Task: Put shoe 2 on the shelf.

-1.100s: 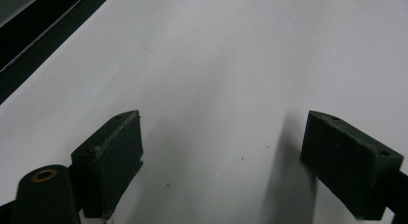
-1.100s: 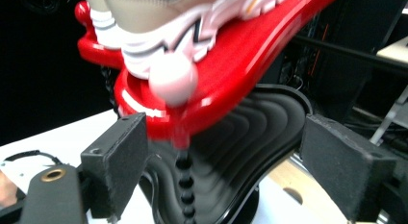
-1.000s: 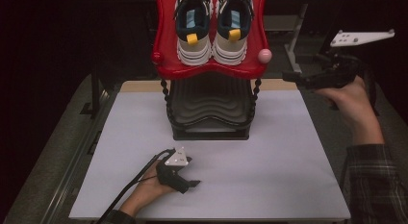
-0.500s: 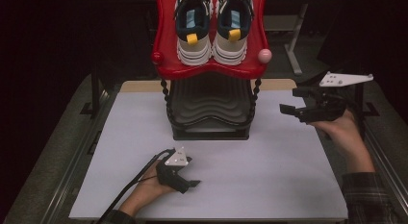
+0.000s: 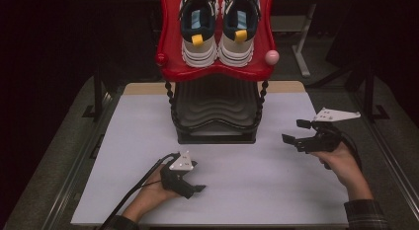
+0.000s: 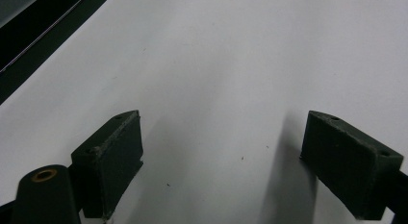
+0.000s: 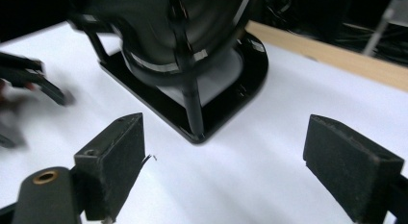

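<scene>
A pair of white, navy and yellow sneakers [image 5: 217, 27] sits on the red top shelf [image 5: 215, 72] of a shoe rack, above a black wavy lower shelf [image 5: 215, 111]. My left gripper [image 5: 197, 190] rests low on the white table [image 5: 123, 141] near the front, open, with bare table between its pads [image 6: 113, 156]. My right gripper [image 5: 291, 134] hovers to the right of the rack, open and empty, jaws pointing left at the rack's black base [image 7: 211, 104].
A pink knob [image 5: 272, 57] caps the rack's right corner post. A wooden strip [image 7: 337, 58] runs along the table's far edge. Dark floor and metal rails border both sides of the table. The left hand's gripper [image 7: 29, 80] shows blurred in the right gripper view.
My right gripper has come down from high at the right edge and moved left, toward the table beside the rack. The left gripper has stayed put.
</scene>
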Available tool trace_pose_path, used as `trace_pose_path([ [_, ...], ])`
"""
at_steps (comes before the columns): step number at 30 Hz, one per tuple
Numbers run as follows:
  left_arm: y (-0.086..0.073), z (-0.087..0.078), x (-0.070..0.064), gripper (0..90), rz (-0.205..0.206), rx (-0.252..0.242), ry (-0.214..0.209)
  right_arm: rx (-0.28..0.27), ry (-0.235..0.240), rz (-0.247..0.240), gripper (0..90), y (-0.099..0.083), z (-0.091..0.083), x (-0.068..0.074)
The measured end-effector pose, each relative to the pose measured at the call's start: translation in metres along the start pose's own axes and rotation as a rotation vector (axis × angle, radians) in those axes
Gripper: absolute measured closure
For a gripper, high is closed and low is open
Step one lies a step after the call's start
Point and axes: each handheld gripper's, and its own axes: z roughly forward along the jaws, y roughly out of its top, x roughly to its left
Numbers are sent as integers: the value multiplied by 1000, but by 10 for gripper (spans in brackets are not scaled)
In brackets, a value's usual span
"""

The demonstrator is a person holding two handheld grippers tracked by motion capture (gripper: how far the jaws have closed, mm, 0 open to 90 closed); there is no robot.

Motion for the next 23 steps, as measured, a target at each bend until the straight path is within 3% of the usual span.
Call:
trace_pose_path([
  [12,0,0,0,134,-2,-3,1,90,-63,60,140,-54,12,1],
  [19,0,0,0,134,-2,-3,1,193,-86,42,140,-74,19,3],
  [23,0,0,0,133,-2,-2,2,213,-98,35,138,-79,23,4],
])
